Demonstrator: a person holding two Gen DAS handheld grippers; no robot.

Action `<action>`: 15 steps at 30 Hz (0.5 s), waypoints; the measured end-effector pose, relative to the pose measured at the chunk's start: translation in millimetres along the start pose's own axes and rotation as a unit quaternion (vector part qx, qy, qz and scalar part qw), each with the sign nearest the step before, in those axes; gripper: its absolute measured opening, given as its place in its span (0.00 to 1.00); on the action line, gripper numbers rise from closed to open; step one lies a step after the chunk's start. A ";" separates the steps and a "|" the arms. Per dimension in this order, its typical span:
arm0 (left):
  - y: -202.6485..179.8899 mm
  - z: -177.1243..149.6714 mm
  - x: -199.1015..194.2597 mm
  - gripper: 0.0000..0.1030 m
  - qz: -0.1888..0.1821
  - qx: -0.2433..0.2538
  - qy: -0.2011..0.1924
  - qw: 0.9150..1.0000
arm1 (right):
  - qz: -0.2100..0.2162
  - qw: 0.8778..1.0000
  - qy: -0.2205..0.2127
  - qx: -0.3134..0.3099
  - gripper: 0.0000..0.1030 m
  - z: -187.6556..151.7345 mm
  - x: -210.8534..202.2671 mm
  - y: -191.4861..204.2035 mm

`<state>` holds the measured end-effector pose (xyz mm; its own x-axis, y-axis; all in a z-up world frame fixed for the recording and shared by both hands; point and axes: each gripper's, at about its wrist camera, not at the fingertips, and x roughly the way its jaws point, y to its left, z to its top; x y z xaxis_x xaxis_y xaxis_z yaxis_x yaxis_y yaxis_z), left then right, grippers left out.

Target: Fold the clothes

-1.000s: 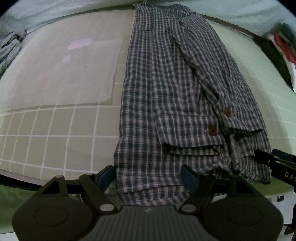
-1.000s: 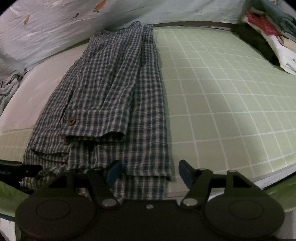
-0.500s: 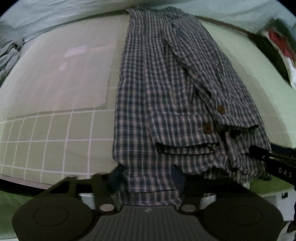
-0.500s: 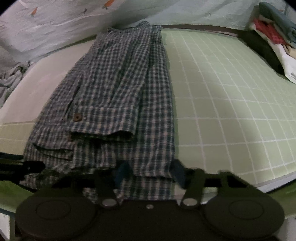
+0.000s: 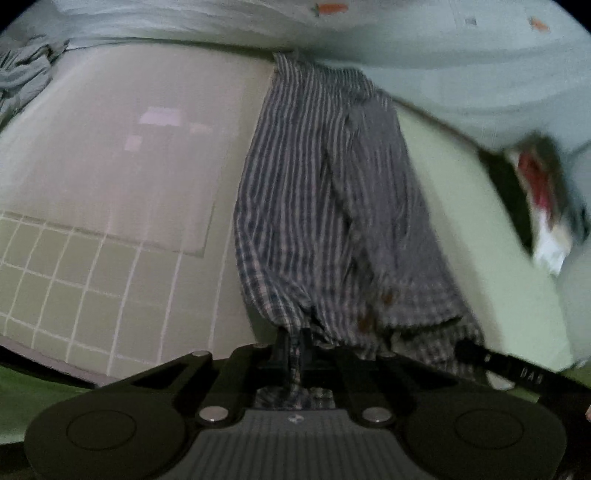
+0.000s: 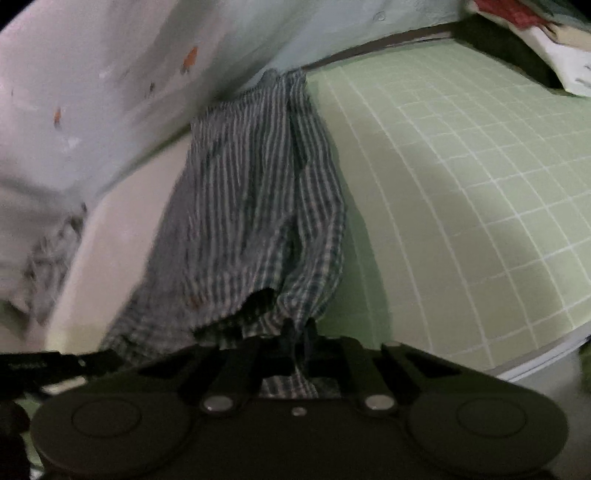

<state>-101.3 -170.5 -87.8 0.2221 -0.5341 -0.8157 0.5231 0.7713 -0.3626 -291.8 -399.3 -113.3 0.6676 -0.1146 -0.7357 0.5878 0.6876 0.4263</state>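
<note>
We hold the checked shirt [image 5: 332,206] by its near hem with both tools. The left gripper [image 5: 293,341] has just drawn its jaws together and now pinches a gathered bunch of the hem at the shirt's left corner; a strip of the cloth hangs down between the two arms toward the camera. The right gripper [image 6: 295,332] has likewise just closed, and its jaws clamp the hem at the right corner, with a flap of cloth below them.

The shirt, folded lengthwise into a long band with a sleeve laid over it, stretches away from us across the green gridded mat [image 6: 461,177] on the bench; its near end is raised off the mat, while the far end reaches the pale printed sheet [image 5: 424,55] at the back. A brown button [image 5: 367,323] shows near the cuff. A pale plain sheet [image 5: 129,147] covers the mat to the left of the shirt. Stacked clothes [image 6: 546,33] sit at the far right edge. Both views are blurred.
</note>
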 end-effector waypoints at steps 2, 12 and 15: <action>-1.5 12.3 -6.8 0.04 -0.016 -0.016 -0.013 1.000 | 0.015 1.000 -0.011 0.013 0.04 12.5 -4.9 1.1; -11.4 99.0 -13.7 0.04 -0.078 -0.036 -0.084 0.993 | 0.043 0.994 -0.081 0.053 0.04 93.4 7.9 6.8; -13.0 132.0 -4.4 0.04 -0.089 -0.029 -0.101 0.990 | 0.039 0.993 -0.093 0.061 0.04 120.3 26.4 8.1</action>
<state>-0.4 -223.9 -19.9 0.2936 -0.7175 -0.6316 0.5213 0.6740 -0.5234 -214.4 -483.0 -65.9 0.7799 -0.2017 -0.5925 0.5734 0.6097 0.5473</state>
